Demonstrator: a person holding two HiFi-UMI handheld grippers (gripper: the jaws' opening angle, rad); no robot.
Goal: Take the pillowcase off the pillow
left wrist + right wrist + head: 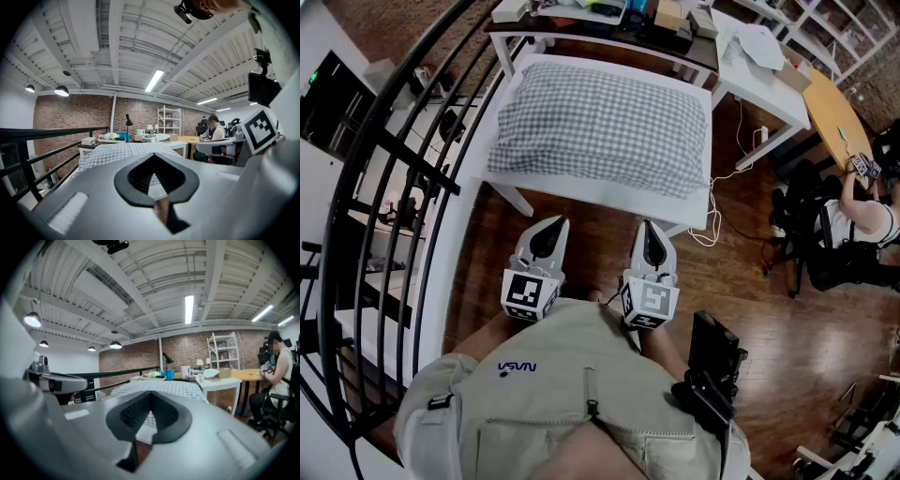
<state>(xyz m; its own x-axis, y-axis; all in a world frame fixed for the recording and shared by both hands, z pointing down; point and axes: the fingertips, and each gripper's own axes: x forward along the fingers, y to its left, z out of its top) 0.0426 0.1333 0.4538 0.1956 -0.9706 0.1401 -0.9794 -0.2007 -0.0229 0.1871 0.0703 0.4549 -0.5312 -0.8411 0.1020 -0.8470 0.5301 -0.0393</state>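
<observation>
A pillow in a grey-and-white checked pillowcase (602, 127) lies flat on a white table (609, 199) ahead of me. It also shows low and ahead as the checked pillow (123, 151) in the left gripper view and as the checked pillow (157, 386) in the right gripper view. My left gripper (549, 228) and right gripper (651, 232) hang side by side in front of the table's near edge, short of the pillow. Both are shut with nothing held. The left gripper (154, 158) and right gripper (150, 397) point at the pillow.
A black railing (403, 159) runs along the left. Behind the pillow stands a cluttered dark desk (609, 28). A white cable (712, 220) hangs at the table's right corner. A seated person (853, 220) is at the far right by a wooden table (836, 117).
</observation>
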